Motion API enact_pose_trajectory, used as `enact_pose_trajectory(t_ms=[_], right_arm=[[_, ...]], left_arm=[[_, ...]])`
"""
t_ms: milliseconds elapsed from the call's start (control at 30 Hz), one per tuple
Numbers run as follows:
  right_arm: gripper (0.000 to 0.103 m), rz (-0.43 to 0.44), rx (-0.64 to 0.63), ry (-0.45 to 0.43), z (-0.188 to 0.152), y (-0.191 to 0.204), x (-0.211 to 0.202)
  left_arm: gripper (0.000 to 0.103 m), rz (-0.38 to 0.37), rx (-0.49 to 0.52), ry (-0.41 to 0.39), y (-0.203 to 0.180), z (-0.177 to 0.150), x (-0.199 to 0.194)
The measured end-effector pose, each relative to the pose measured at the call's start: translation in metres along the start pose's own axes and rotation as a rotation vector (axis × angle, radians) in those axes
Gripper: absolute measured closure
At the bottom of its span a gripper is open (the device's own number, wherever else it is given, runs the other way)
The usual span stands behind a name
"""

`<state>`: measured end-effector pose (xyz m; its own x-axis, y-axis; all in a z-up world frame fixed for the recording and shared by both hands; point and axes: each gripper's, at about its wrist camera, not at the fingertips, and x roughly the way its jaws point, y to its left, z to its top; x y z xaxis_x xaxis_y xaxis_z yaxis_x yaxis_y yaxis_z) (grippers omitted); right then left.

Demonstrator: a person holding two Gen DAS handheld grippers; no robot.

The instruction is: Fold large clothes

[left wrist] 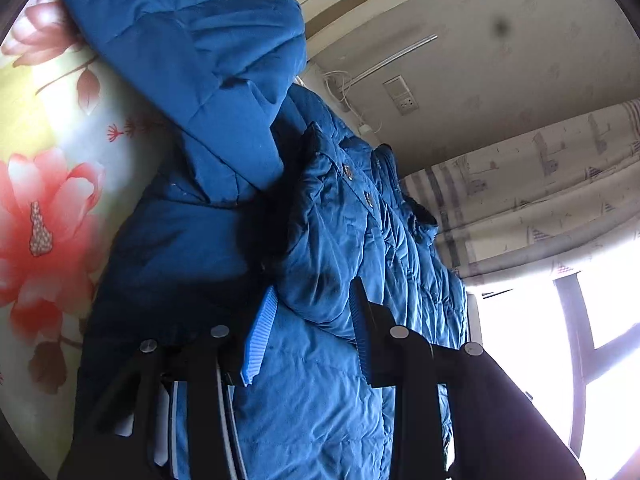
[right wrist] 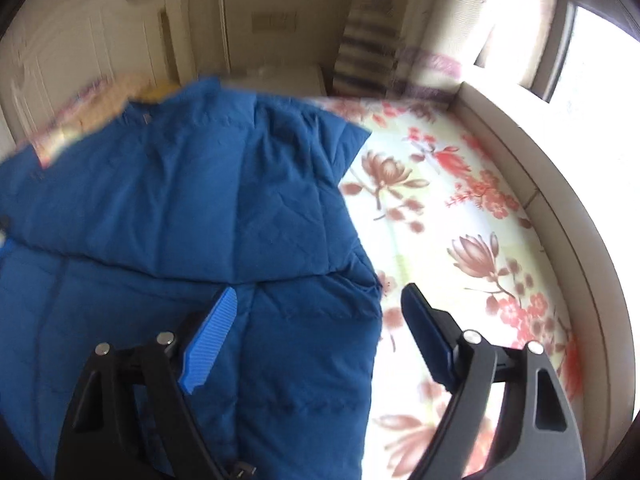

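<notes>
A large blue quilted jacket [right wrist: 192, 220] lies on the flowered bed sheet [right wrist: 452, 216]. In the right wrist view one part is folded over the body, with a fold edge across the middle. My right gripper [right wrist: 320, 300] is open and empty, just above the jacket's right edge. In the left wrist view the jacket [left wrist: 320, 380] fills the centre, with its sleeve [left wrist: 192, 60] folded over and snap buttons showing. My left gripper [left wrist: 312, 300] has its blue-padded fingers [left wrist: 260, 336] spread on either side of a bulge of the jacket; whether they press it is unclear.
The flowered sheet [left wrist: 44, 200] covers the bed. A low beige ledge [right wrist: 528, 184] runs along the bed's right side below a bright window [right wrist: 600, 60]. A patterned curtain [left wrist: 540, 184] and a wall socket [left wrist: 404, 96] show. A door [right wrist: 80, 60] stands behind the bed.
</notes>
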<state>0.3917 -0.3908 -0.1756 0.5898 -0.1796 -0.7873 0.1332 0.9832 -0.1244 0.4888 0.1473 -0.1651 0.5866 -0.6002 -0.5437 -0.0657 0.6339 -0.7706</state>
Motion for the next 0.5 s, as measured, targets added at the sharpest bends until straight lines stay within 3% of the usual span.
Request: enact_pose_trajectory(t_ms=[167, 233, 333, 367, 400, 500], right_arm=[[0.023, -0.077, -0.091, -0.071, 0.008, 0.019, 0.005], [0.034, -0.093, -0.112, -0.118, 0.009, 0.026, 0.007], [0.061, -0.107, -0.085, -0.148, 0.005, 0.023, 0.005], [0.080, -0.103, -0.061, -0.154, 0.003, 0.016, 0.001], [0.087, -0.078, -0.036, -0.159, 0.004, 0.010, 0.000], [0.085, -0.052, -0.067, -0.146, 0.002, 0.009, -0.001]], left_arm=[[0.077, 0.035, 0.026, -0.015, -0.009, 0.004, 0.011], [0.088, 0.075, 0.073, -0.027, -0.017, 0.001, 0.019], [0.092, 0.061, 0.118, -0.050, -0.027, -0.006, 0.013], [0.092, 0.054, 0.132, -0.064, -0.031, -0.009, 0.007], [0.092, 0.053, 0.144, -0.085, -0.037, -0.011, 0.000], [0.092, 0.098, 0.148, -0.097, -0.040, -0.017, -0.008]])
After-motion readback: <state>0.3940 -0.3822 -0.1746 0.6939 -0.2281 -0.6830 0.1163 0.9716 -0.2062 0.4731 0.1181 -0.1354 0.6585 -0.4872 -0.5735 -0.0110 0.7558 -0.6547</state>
